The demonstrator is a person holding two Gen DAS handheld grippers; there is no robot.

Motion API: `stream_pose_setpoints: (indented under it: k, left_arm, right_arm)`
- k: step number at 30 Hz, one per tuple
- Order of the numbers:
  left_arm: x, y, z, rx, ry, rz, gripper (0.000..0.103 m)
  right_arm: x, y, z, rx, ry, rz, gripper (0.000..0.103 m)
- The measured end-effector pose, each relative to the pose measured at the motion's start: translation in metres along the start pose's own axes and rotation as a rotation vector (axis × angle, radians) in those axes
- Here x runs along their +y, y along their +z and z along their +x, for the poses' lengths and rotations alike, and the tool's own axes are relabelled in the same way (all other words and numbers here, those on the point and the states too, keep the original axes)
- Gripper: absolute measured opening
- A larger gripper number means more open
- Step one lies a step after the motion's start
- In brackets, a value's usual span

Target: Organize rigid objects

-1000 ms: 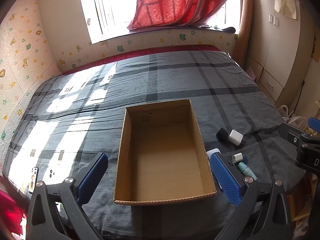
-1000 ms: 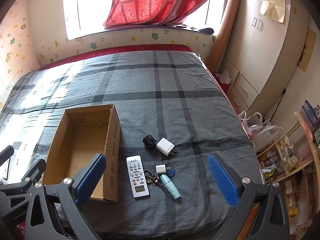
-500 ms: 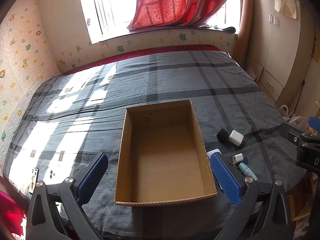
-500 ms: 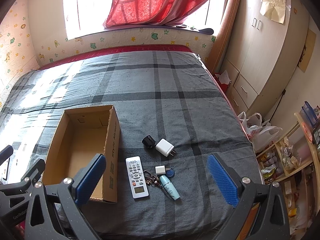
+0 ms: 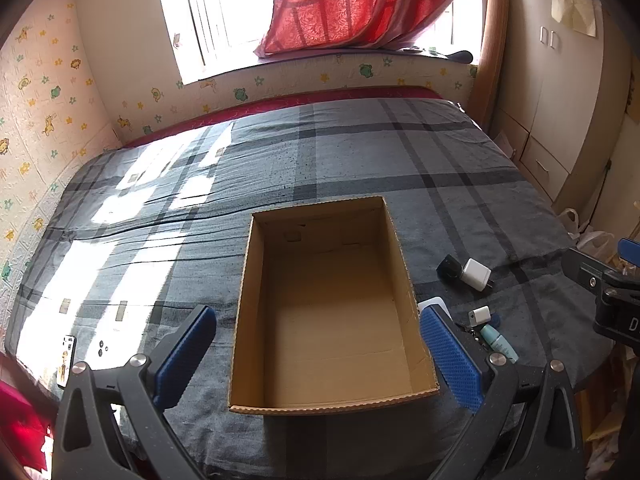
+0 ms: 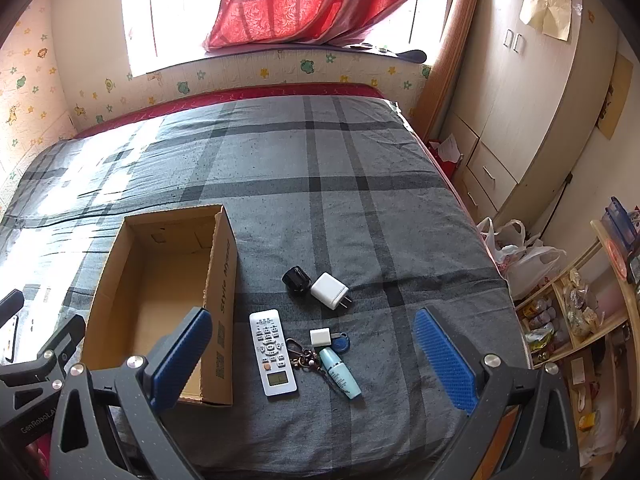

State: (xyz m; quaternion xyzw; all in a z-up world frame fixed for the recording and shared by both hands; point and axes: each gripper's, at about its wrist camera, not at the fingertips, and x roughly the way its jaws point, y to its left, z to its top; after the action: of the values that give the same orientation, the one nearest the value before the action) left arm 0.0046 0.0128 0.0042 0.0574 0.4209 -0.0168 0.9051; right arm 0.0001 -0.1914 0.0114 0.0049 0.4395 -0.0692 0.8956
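Hovered with right gripper point(image 6: 312, 354) spread wide, empty, over remote control point(image 6: 273, 353), keyring point(image 6: 306, 357), chargers and teal tube, likely choosing a pick. Kept left gripper point(image 5: 318, 354) released above bare cardboard box point(image 5: 404, 264), probably steadying.

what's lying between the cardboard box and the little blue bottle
The white remote and a key ring, on the grey bedspread between box and bottle; clearest in the right wrist view.

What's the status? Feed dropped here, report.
Both hand-held grippers open, left, right, holding nothing. Cardboard box empty. Remote, chargers, keys on bed beside it. Nothing in the way.
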Motion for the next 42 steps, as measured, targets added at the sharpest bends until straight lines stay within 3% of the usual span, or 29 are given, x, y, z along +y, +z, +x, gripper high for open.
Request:
stream_pose_setpoints:
  k: [13,24,31,35,42]
  left_arm:
    - [0.032,0.004,0.026,0.006,0.003,-0.017,0.103]
    - [0.083,0.003,0.082,0.043,0.048,-0.039,0.103]
    - [0.102,-0.007,0.143,0.112,0.014,-0.047,0.103]
    - [0.111,-0.017,0.183,0.198,-0.007,-0.072,0.103]
    - [0.117,-0.026,0.216,0.25,-0.009,-0.087,0.103]
  right_arm:
    - [0.001,0.0,0.018,0.039,0.002,-0.001,0.103]
    - [0.006,0.0,0.027,0.062,-0.002,-0.012,0.103]
    - [0.007,-0.002,0.03,0.071,-0.003,-0.019,0.103]
    - [0.008,-0.005,0.032,0.078,-0.008,-0.026,0.103]
    - [0.005,-0.008,0.038,0.093,-0.017,-0.023,0.103]
